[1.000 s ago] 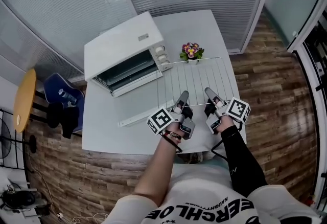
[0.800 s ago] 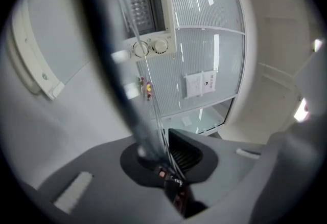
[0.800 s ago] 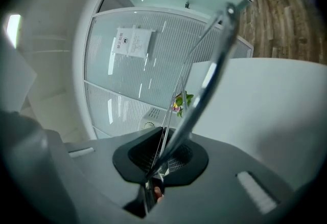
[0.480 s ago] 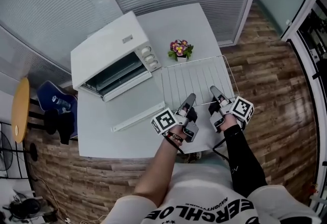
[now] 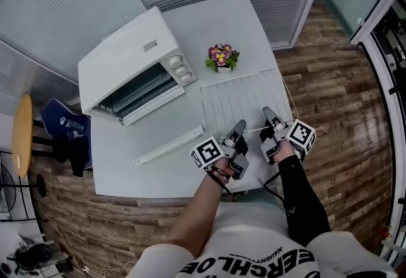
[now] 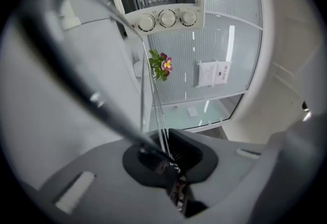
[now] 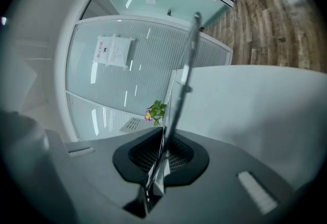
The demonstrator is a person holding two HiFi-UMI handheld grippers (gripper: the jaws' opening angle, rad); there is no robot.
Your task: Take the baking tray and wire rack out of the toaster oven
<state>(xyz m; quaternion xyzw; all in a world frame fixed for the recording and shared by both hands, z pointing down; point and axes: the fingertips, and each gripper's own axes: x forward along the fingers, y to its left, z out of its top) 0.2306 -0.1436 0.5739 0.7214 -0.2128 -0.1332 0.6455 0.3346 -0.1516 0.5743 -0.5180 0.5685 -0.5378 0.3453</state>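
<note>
The wire rack point(image 5: 244, 100) lies out of the oven, low over the right half of the white table point(image 5: 158, 175). My left gripper point(image 5: 240, 125) is shut on the rack's near edge, and its wires point(image 6: 153, 110) run out from between the jaws. My right gripper point(image 5: 266, 112) is shut on the same edge further right, with a rack wire point(image 7: 179, 92) clamped between its pads. The white toaster oven point(image 5: 127, 61) stands at the back left with its door point(image 5: 152, 104) folded down. I cannot make out a tray inside it.
A small pot of flowers point(image 5: 221, 56) stands just behind the rack, next to the oven's knobs point(image 5: 179, 66). A long white strip point(image 5: 168, 145) lies on the table left of my left gripper. The table's near edge is close under both hands.
Both grippers have come down and towards me with the rack held between them. The rack now sits lower and further from the oven's mouth.
</note>
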